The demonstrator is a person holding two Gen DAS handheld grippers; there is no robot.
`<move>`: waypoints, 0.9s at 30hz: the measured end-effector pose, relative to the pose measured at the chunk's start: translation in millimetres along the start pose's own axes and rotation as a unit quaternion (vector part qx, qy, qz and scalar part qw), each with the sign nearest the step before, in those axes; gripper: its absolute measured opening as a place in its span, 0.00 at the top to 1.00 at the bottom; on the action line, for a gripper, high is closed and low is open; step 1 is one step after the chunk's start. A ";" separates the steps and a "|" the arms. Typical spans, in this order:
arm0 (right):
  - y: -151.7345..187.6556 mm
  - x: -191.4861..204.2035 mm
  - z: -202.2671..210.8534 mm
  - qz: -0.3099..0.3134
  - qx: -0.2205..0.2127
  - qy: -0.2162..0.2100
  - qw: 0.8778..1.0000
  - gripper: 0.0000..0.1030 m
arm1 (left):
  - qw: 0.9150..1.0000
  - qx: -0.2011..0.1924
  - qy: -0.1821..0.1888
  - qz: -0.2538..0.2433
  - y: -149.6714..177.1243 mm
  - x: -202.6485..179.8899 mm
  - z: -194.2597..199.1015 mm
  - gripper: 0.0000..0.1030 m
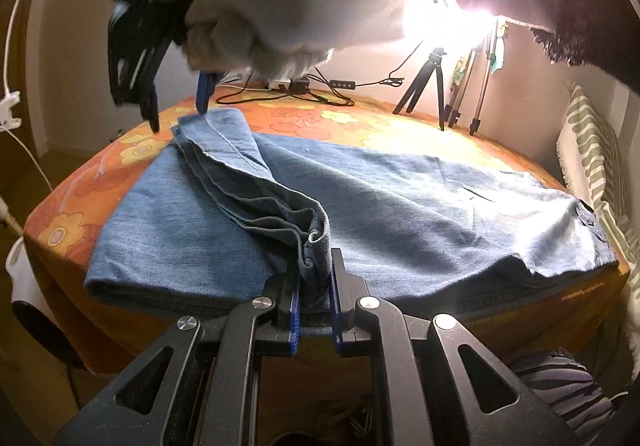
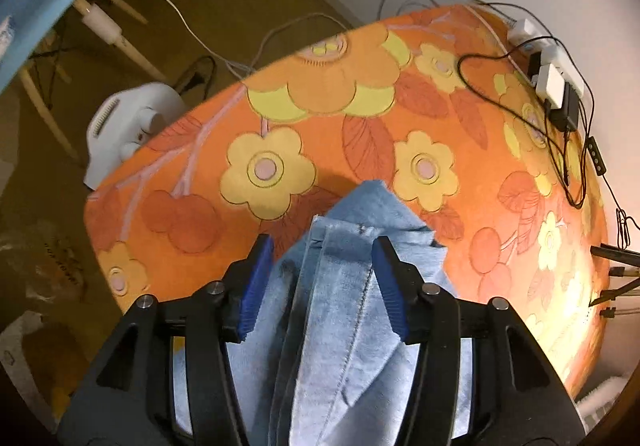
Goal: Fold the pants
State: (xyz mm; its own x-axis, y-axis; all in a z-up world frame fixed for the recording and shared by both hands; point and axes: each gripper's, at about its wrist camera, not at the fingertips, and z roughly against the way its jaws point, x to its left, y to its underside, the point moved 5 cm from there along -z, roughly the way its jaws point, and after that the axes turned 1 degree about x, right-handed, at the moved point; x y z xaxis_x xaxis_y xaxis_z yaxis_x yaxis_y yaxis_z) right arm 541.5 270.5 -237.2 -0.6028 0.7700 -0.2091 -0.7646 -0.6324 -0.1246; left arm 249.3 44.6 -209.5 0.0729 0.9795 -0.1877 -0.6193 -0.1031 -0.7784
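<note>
Blue denim pants [image 1: 400, 206] lie spread on a table with an orange flowered cloth [image 1: 340, 122]. The leg end is folded back over them as a thick ridge. My left gripper [image 1: 316, 282] is shut on the near end of that ridge at the table's front edge. My right gripper [image 2: 324, 258] is open, its blue pads [image 2: 256, 286] standing apart either side of the hem [image 2: 352, 242], which lies on the cloth. In the left wrist view the right gripper [image 1: 178, 118] hangs over the far left end of the ridge, under a hand in a white sleeve.
Black cables and white adapters [image 2: 556, 86] lie along the table's far edge. Tripods [image 1: 428, 86] and a bright lamp stand at the back right. A white appliance [image 2: 132, 122] sits on the floor left of the table. A striped cushion [image 1: 592, 166] is at the right.
</note>
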 end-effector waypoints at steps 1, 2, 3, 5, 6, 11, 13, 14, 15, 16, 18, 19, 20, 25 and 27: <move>-0.5 2.4 -5.3 0.003 0.002 0.011 1.000 0.49 | 1.000 0.000 0.000 0.000 0.1 0.3 0.0 0.90; -1.0 4.5 -10.1 0.006 0.004 0.022 1.000 0.49 | 1.000 0.000 0.000 -0.001 -0.1 0.4 0.1 0.90; -1.7 6.2 -13.7 0.009 0.004 0.029 1.000 0.49 | 1.000 0.000 -0.001 -0.002 -0.8 0.0 0.2 0.90; -3.3 7.3 -20.2 0.009 0.006 0.045 0.999 0.49 | 1.000 0.000 -0.001 -0.005 -1.2 -0.6 -0.1 0.90; -3.6 7.1 -22.8 0.007 0.007 0.049 0.999 0.49 | 1.000 0.000 -0.002 -0.006 -1.2 -1.0 -0.1 0.90; -0.2 0.8 -24.7 0.001 -0.003 0.047 0.999 0.62 | 1.000 0.003 -0.004 -0.014 -0.3 -2.2 0.3 0.90; 0.6 -7.3 -21.3 -0.018 -0.007 0.023 1.000 0.66 | 1.000 0.004 -0.007 -0.020 -0.6 -4.4 -0.8 0.90; 1.3 -11.7 -19.4 -0.028 -0.010 0.008 1.000 0.66 | 1.000 0.005 -0.007 -0.021 -0.7 -4.9 -0.9 0.90; 2.0 -15.5 -18.6 -0.037 -0.011 -0.004 0.999 0.67 | 1.000 0.006 -0.007 -0.022 -0.8 -5.2 -1.3 0.90; 2.9 -20.3 -17.7 -0.051 -0.015 -0.023 0.998 0.67 | 1.000 0.007 -0.007 -0.022 -1.3 -5.4 -1.5 0.90; 3.7 -25.6 -18.2 -0.069 -0.017 -0.045 0.996 0.67 | 1.000 0.007 -0.009 -0.024 -1.4 -6.4 -1.9 0.90; 3.8 -28.7 -18.6 -0.083 -0.021 -0.057 0.995 0.67 | 1.000 0.008 -0.010 -0.025 -1.5 -6.7 -2.1 0.90; 3.7 -31.1 -19.1 -0.092 -0.023 -0.065 0.993 0.67 | 1.000 0.008 -0.011 -0.025 -1.6 -7.1 -2.3 0.90; 6.1 -35.9 -18.1 -0.126 -0.035 -0.092 0.987 0.67 | 0.999 0.011 -0.014 -0.028 -2.4 -9.3 -2.9 0.90; 7.7 -38.2 -18.1 -0.127 -0.039 -0.097 0.986 0.69 | 0.999 0.011 -0.015 -0.029 -2.8 -10.3 -3.0 0.90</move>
State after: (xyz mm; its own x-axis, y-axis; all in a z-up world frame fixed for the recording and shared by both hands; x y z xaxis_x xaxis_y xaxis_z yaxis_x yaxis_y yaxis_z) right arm 562.7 234.7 -247.8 -0.4323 0.9013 0.0275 -0.8814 -0.4159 -0.2240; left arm 252.6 34.3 -207.1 0.0852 0.9885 -0.1250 -0.6322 -0.0433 -0.7736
